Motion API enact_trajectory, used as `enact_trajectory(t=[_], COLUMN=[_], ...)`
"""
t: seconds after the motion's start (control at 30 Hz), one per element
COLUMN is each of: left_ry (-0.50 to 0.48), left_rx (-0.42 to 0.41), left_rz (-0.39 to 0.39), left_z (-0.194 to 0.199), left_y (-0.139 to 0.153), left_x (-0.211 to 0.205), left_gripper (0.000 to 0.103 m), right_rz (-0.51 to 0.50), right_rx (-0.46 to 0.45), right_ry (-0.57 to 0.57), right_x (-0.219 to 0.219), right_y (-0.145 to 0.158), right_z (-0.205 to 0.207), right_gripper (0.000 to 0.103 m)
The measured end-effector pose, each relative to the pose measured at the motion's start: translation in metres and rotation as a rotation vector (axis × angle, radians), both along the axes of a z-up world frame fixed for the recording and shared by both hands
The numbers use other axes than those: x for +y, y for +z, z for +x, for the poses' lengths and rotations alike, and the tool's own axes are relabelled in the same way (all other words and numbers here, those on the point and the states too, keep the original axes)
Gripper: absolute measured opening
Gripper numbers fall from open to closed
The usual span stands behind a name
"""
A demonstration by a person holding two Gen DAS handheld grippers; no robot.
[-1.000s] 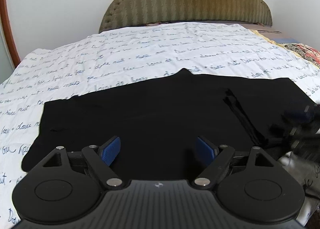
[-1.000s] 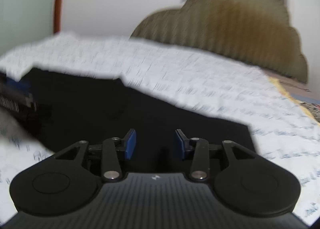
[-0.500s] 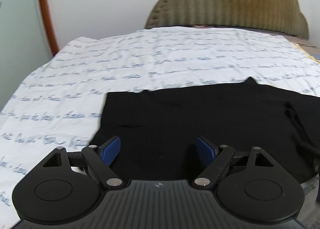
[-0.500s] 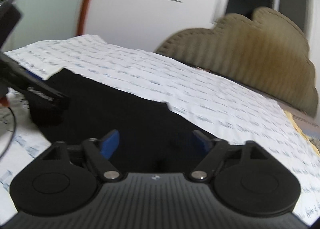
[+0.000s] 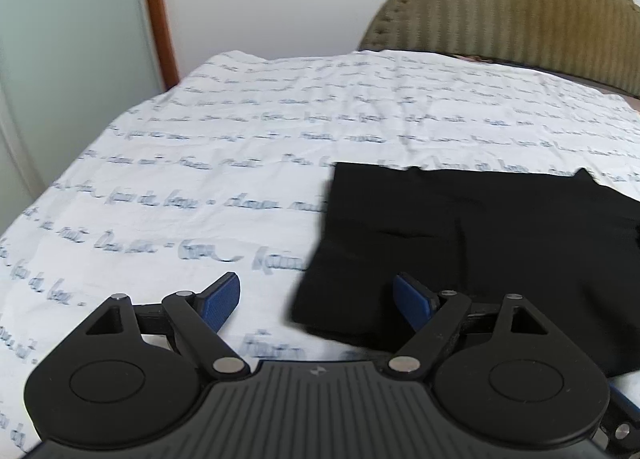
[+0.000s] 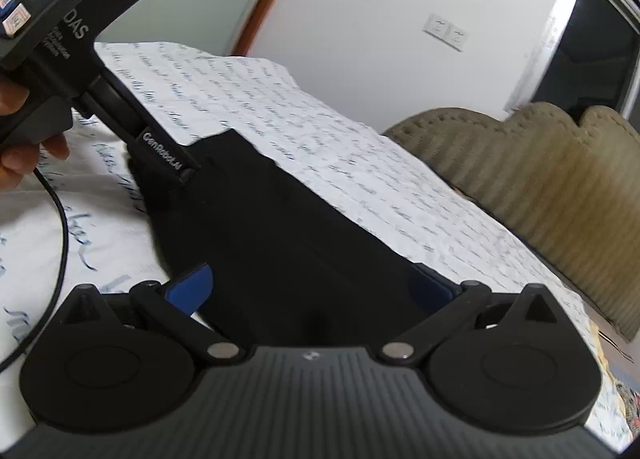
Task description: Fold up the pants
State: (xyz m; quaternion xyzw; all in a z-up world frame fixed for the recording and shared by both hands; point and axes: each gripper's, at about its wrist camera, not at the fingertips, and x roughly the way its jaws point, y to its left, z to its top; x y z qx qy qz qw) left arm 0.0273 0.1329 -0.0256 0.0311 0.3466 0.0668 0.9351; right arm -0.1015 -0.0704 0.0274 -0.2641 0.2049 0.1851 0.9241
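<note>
Bedroom: I see one bed [image 5: 280, 131] under a white sheet printed with script, one olive ribbed headboard [image 5: 520, 19].
Pants: one black pair [image 5: 480, 243], folded flat on the sheet, matte cloth.
Left gripper [image 5: 316, 299]: I hold it tilted down over the pants' near left corner, jaws released, gripping nothing.
Right gripper [image 6: 312, 291]: rolled, over the pants, jaws opening, only cloth below.
Hand [image 6: 16, 139]: one, at the left gripper's handle.
</note>
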Motion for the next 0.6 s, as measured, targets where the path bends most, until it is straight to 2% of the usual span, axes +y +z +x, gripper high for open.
enact_trajectory(t=[0.1,0.2,0.23,0.47,0.53,0.6], left_ry=[0.045,0.095,0.102,0.210,0.203,0.164], left_rx=[-0.025,-0.035,-0.036,-0.026,0.004,0.057], left_rz=[0.034,0.030,0.020,-0.075,-0.100,-0.167], left_z=[-0.003,-0.006,-0.008,-0.013,-0.010,-0.006], left_y=[0.001,0.003,0.004,0.006,0.004,0.002], left_x=[0.017,0.038,0.045,0.081,0.084,0.088], left_gripper=[0.092,0.093,0.093,0.093,0.093,0.093], right_rz=[0.012,0.010,-0.003,-0.157,-0.225,-0.284], right_rx=[-0.012,-0.050,-0.054,-0.103,-0.120,-0.139], right_ry=[0.048,0.115,0.132,0.234,0.252,0.273], right_x=[0.019,0.037,0.044,0.091,0.101,0.111], right_y=[0.002,-0.002,-0.004,-0.025,-0.033,-0.042], right_z=[-0.001,-0.001,0.000,0.000,0.000,0.002], right_gripper=[0.103,0.101,0.097,0.085,0.080,0.078])
